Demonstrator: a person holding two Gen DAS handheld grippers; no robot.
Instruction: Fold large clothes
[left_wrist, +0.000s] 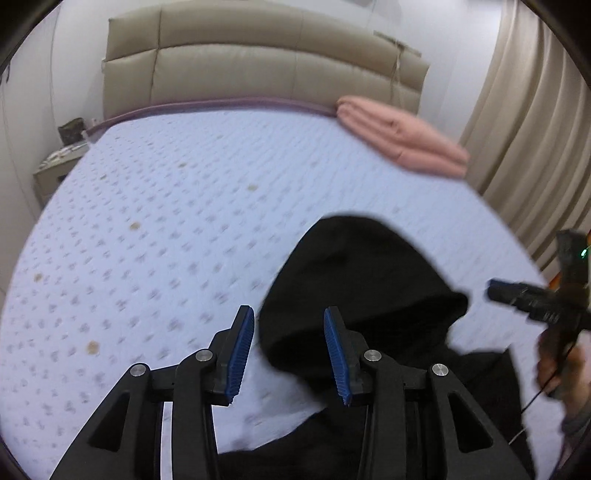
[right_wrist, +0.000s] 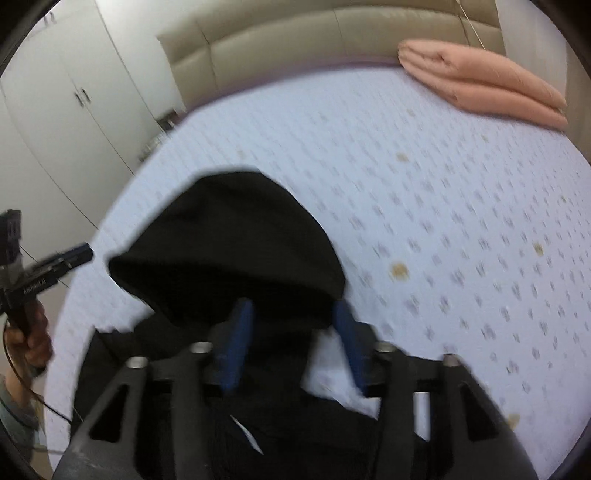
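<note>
In the left wrist view, the hooded garment (left_wrist: 362, 288) lies on the mattress (left_wrist: 166, 229) at lower centre-right. A folded blanket (left_wrist: 402, 136) sits upper right, near the headboard (left_wrist: 258, 62). A nightstand (left_wrist: 59, 162) stands far left, curtains (left_wrist: 535, 129) far right.

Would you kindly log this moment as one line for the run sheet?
stage: before grasp | left claw: open, empty | right claw: open, empty | black hoodie: on bed, hood spread | pink blanket: folded, far corner

Folded pink blanket (left_wrist: 402, 138) on patterned mattress (left_wrist: 166, 221), beige headboard (left_wrist: 258, 62), curtain (left_wrist: 535, 129), white wardrobe (right_wrist: 74, 110).
</note>
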